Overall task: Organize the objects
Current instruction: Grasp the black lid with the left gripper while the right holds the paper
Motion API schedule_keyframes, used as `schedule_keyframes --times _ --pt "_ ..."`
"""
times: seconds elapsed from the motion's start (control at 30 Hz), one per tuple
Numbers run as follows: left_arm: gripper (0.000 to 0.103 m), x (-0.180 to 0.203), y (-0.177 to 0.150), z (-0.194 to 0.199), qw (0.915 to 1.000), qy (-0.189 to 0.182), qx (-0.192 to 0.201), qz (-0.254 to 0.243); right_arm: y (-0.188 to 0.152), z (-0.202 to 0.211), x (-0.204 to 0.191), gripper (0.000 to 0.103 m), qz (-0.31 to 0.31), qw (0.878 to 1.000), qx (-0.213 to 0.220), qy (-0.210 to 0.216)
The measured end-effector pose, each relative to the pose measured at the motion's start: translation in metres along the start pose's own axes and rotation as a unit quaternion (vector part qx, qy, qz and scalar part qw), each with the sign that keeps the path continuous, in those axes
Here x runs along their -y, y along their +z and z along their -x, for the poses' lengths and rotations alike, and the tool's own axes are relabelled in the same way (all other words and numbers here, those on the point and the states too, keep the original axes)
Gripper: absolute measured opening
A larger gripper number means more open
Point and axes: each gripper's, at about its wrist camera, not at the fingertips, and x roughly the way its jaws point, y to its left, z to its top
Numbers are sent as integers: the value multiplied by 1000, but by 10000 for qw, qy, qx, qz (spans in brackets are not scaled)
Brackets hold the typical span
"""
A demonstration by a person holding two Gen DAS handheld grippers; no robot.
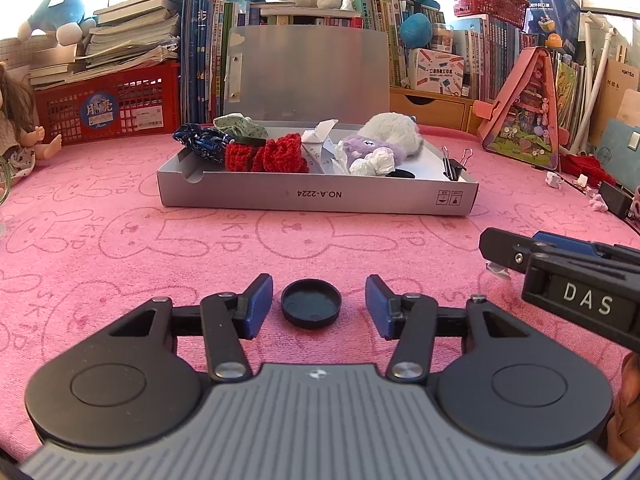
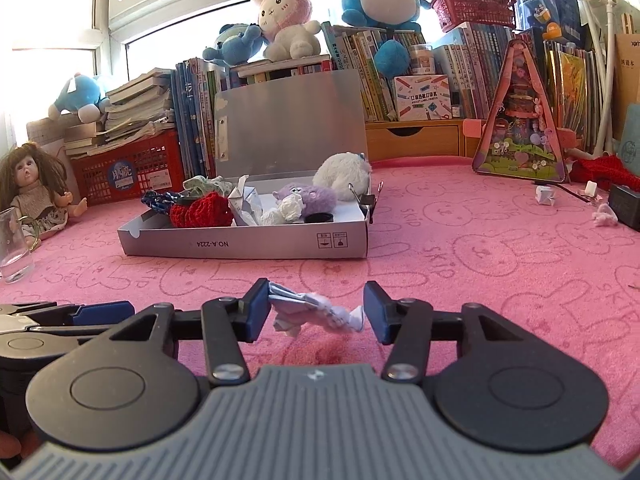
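A pink towel-like cloth printed with rabbit outlines (image 1: 120,208) covers the surface. The landmark is a shallow grey box (image 1: 316,196) with its lid standing upright behind it. Inside the box lie a red knitted piece (image 1: 264,154), a dark blue patterned cloth (image 1: 200,142), a pale green cloth (image 1: 240,124), folded paper (image 1: 320,132), a purple plush (image 1: 368,148), a white plush (image 1: 396,128) and crumpled tissue (image 1: 374,162); black binder clips (image 1: 454,164) sit at its right end.

Nearer the camera than the box, a black round cap (image 1: 311,306) lies on the cloth between the fingers of the left tongs (image 1: 319,306), which stand spread on either side of it without touching it. The right tongs (image 2: 316,310) are nearly closed around a crumpled white paper (image 2: 316,312); the left pad meets the paper, while contact at the right pad cannot be told for certain.

Behind the box, rows of upright books (image 2: 400,72) and a wooden drawer unit (image 2: 412,140) line the wall below a bright window. Plush toys (image 2: 288,24) sit on top of the books. Left of the box stand a red crate (image 2: 128,172) loaded with stacked books, a doll (image 2: 36,188) and a clear glass (image 2: 14,244). Right of the box stands a pink triangular toy house (image 2: 520,128), with small paper scraps (image 2: 546,196) on the cloth near it.
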Motion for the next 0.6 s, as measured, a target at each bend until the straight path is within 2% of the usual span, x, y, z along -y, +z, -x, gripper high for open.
schedule_keyframes --times 0.1,0.6 --pt "37 0 1 0 10000 1 -3 18 2 0 1 55 64 9999 72 -53" --pt "37 4 16 10 9998 39 186 -90 8 -3 10 55 97 9997 162 -163"
